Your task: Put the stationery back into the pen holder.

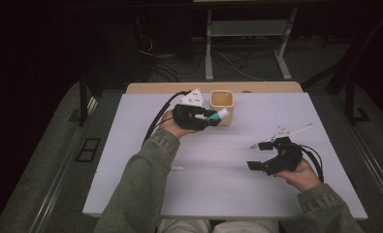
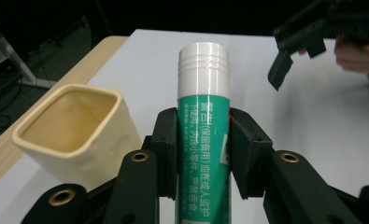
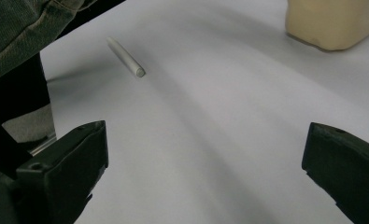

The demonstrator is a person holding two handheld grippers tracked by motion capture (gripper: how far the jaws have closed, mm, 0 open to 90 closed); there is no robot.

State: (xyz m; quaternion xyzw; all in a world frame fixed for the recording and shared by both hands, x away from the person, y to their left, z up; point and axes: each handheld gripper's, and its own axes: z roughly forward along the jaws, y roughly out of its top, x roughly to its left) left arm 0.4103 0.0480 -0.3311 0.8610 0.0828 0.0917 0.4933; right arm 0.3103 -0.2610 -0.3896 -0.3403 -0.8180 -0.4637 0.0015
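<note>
Transfer midway: left gripper [image 2: 203, 154], jaws clamped on the green, white-capped cylindrical glue stick [image 2: 203, 121], holds it just beside the cream square ceramic cup [image 2: 74, 135], not yet inside. Right gripper [image 3: 205, 177] hovers wide open and empty above the white table [image 3: 210, 107]; a slim white pen-like stick [image 3: 125, 57], probably next, lies apart.

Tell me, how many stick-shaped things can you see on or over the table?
2. The green glue stick is clamped in the left gripper beside the cream cup. A white pen lies on the table near the person's left sleeve.
</note>
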